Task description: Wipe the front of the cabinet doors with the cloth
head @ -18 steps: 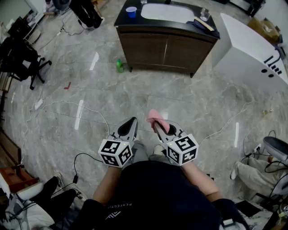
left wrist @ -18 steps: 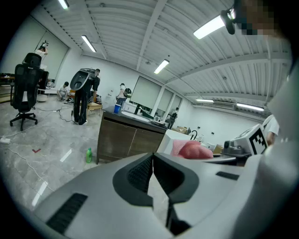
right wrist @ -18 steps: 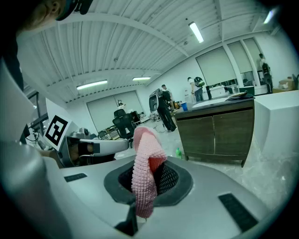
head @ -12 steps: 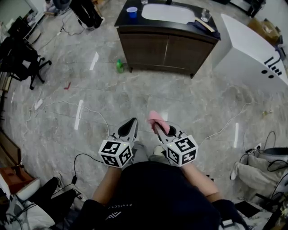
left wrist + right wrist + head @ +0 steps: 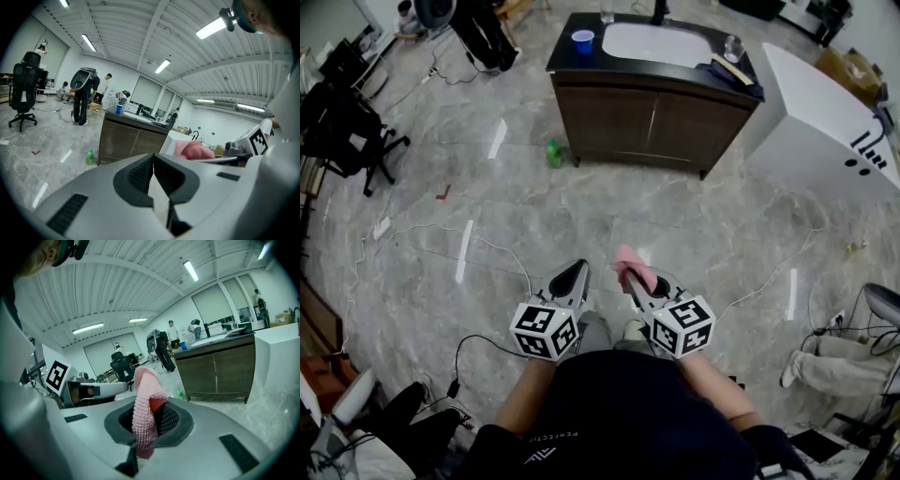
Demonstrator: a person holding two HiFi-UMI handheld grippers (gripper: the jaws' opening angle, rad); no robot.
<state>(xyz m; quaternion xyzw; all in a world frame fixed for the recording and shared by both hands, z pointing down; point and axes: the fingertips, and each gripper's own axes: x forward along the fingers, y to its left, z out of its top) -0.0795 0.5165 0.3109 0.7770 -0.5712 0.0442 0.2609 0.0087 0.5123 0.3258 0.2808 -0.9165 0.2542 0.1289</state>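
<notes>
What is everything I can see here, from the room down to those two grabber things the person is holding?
cabinet: one, dark brown, two doors, ahead across the floor
sink: one, white, set in the cabinet top
cup: one, blue, cabinet top, left corner
bottle: one, green, on the floor by the cabinet's left end
white unit: one, right of the cabinet
office chair: one, black, far left
cloth: one, pink, in the right gripper's jaws
left gripper: one, grey, jaws together, empty
right gripper: one, grey, jaws shut on the cloth
</notes>
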